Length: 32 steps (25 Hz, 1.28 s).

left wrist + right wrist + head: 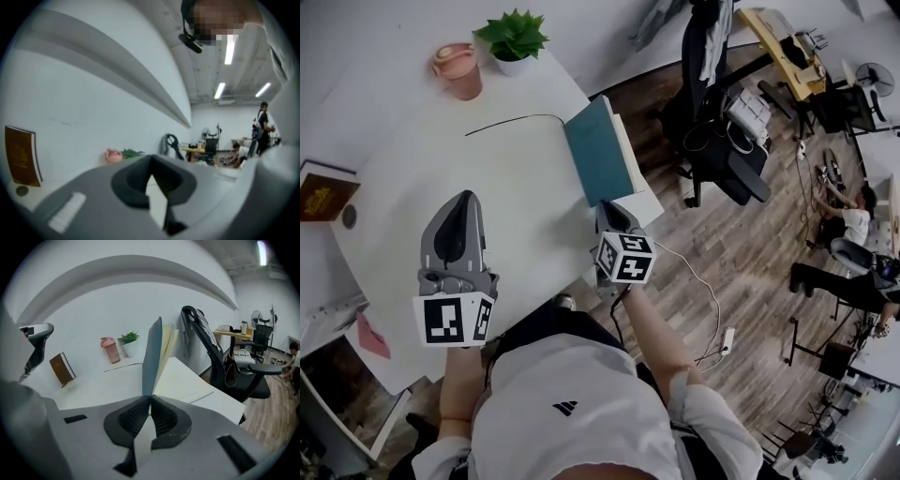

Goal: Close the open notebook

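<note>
Right tongs (150, 398): closed and clamped on the near edge of the notebook (598, 150), on its teal cover (153, 352). The cover rises almost upright out of the pinch. A few cream leaves (168, 350) stand fanned just behind it.

Left tongs (151, 158): together, nothing between. They are held level over bare bench (487, 169), well apart from the notebook.

Notebook sits at the bench's right edge, near the corner. Its other half lies flat and open, on the far side of the raised cover from the left tongs. Task looks about half done: the cover is up but not yet over.

Handling, as judged:
- Light thing. The cover looks stiff, standing flat without drooping.
- Leaves are soft and loose and may lag or crease if the cover drops fast.
- The cover face looks smooth, and a thin edge pinch could slip or twist it.
- Best hold is the free edge away from the spine. Nearer the middle of that edge would twist less than a corner.
- Past upright it should fall by its own weight, so lower it rather than let go.
- The flat half may slide on the smooth bench, and the left tongs could pin it.

Farther out: black cable (516, 119), pink cup (457, 67), plant (514, 37), brown book (323, 192) at the left edge.
</note>
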### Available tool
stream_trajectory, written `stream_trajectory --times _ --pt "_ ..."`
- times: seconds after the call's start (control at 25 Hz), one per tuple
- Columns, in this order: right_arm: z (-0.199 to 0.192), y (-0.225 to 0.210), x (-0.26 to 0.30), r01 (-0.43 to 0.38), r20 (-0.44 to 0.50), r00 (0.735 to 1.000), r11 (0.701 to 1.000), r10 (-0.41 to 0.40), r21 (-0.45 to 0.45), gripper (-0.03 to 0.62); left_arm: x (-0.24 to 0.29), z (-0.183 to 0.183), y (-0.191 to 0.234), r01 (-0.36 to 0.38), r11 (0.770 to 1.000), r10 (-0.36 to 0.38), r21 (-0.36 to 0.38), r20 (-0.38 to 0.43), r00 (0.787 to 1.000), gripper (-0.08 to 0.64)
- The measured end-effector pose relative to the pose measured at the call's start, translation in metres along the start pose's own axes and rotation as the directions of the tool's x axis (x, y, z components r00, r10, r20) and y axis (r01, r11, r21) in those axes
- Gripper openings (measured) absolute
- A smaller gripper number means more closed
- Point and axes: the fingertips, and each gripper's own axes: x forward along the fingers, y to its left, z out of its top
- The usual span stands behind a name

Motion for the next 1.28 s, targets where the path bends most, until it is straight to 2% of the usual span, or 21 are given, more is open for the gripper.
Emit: stream_trajectory --times 0.16,0.24,0.4,0.52,0.6,0.68,0.72,1.0,1.28 --pt "-0.002 -0.006 0.001 0.005 0.004 1.0 0.999 -0.005 0.054 0.015 0.002 -0.001 -0.003 0.009 1.0 -0.009 0.003 -0.004 1.0 0.009" --pt "-0.003 -0.011 0.003 0.008 0.004 1.0 0.994 -0.009 0.109 0.02 0.003 -0.001 -0.004 0.012 1.0 -0.012 0.004 -0.006 1.0 0.009" --pt "-0.007 -0.022 0.005 0.027 -0.006 1.0 0.971 -0.027 0.238 0.037 0.004 -0.002 -0.006 0.019 1.0 -0.019 0.007 -0.013 1.0 0.009" --pt "-0.009 -0.029 0.006 0.066 -0.025 0.998 0.961 -0.062 0.268 0.048 0.004 -0.003 -0.006 0.022 1.0 -0.022 0.009 -0.014 1.0 0.008" --pt "-0.01 -0.036 0.004 0.129 -0.043 0.992 0.957 -0.123 0.259 0.056 0.004 -0.003 -0.005 0.024 1.0 -0.024 0.01 -0.015 1.0 0.008" --pt "-0.011 -0.047 0.0 0.205 -0.055 0.979 0.951 -0.198 0.231 0.001 0.004 -0.003 -0.005 0.025 1.0 -0.025 0.008 -0.015 1.0 0.008" --pt "-0.01 -0.051 -0.001 0.225 -0.056 0.974 0.949 -0.218 0.22 0.0 0.003 -0.003 -0.004 0.025 1.0 -0.024 0.007 -0.016 1.0 0.008" --pt "-0.008 -0.061 0.004 0.249 -0.074 0.968 0.962 -0.242 0.112 -0.005 0.001 -0.004 -0.001 0.021 1.0 -0.021 0.004 -0.018 1.0 0.008" --pt "-0.017 -0.058 0.01 0.242 -0.128 0.965 0.967 -0.231 0.081 -0.006 -0.002 -0.004 0.004 0.012 1.0 -0.012 0.011 -0.021 1.0 0.008"
